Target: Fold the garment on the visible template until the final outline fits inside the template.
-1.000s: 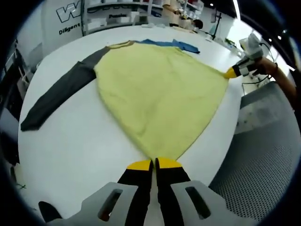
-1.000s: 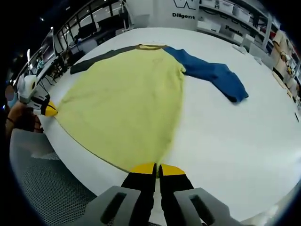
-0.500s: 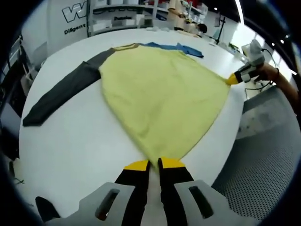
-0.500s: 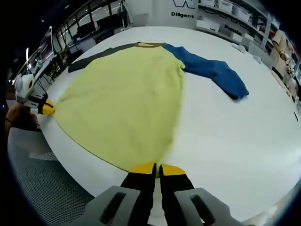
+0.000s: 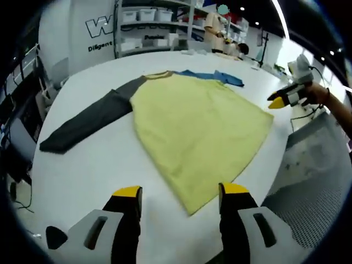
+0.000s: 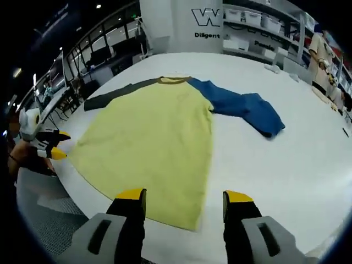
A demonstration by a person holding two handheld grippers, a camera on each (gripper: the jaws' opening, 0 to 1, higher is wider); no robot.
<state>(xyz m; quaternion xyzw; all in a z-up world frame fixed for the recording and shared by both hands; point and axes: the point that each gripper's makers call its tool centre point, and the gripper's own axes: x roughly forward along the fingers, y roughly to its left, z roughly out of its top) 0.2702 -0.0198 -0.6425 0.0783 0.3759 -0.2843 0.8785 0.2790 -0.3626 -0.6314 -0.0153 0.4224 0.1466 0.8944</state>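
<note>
A yellow shirt (image 5: pixel 198 132) lies flat on the white desk (image 5: pixel 99 165), its grey sleeve (image 5: pixel 88 121) spread to one side and its blue sleeve (image 6: pixel 242 107) to the other. Shelving (image 5: pixel 159 22) lines the far wall. Both the left claw (image 5: pixel 179 193) and the right claw (image 6: pixel 184 199) stand open, empty, above the hem by the desk's near edge. No template outline can be made out.

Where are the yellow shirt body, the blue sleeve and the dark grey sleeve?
Yellow shirt body (image 6: pixel 154 132), right gripper view, middle of the torso panel.
Blue sleeve (image 6: pixel 242 107), right gripper view, mid-sleeve.
Dark grey sleeve (image 5: pixel 91 121), left gripper view, mid-sleeve.
</note>
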